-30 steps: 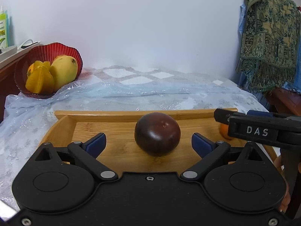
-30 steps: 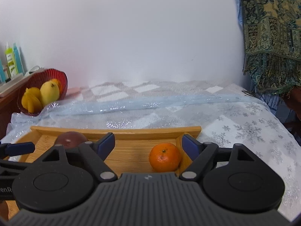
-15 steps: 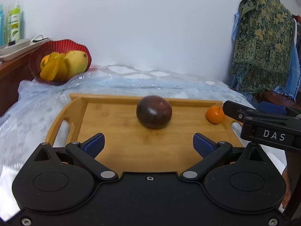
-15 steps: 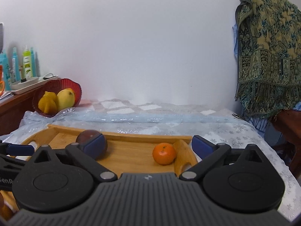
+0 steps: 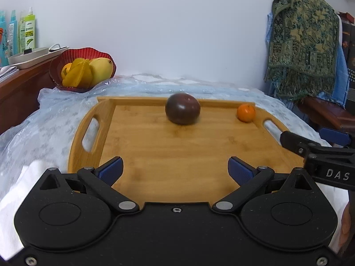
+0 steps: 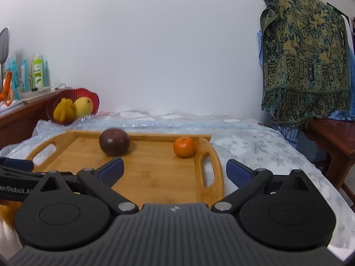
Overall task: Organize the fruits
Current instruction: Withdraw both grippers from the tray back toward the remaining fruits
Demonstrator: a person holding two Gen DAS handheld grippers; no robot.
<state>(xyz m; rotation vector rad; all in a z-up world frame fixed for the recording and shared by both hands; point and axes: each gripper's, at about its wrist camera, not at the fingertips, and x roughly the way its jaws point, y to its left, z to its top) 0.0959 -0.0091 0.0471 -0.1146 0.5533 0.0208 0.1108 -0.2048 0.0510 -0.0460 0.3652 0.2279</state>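
Observation:
A dark purple round fruit (image 5: 182, 108) (image 6: 114, 141) and a small orange (image 5: 245, 112) (image 6: 184, 147) lie at the far side of a wooden tray (image 5: 177, 155) (image 6: 155, 173). My left gripper (image 5: 175, 169) hangs open over the tray's near part with nothing between its fingers. My right gripper (image 6: 174, 169) is open too, above the tray's right handle, empty; its tip shows at the right edge of the left wrist view. A red bowl (image 5: 66, 55) (image 6: 66, 94) at the back left holds a mango and other yellow fruit.
The tray rests on a bed or table under a shiny pale blue cover (image 5: 44, 119). A wooden shelf (image 5: 20, 82) with bottles stands at the left. A patterned cloth (image 6: 304, 66) hangs at the right above a wooden stool (image 6: 332, 141).
Both grippers have pulled back from the fruits, which now lie farther away on the tray. The right gripper's fingers have spread away from the orange.

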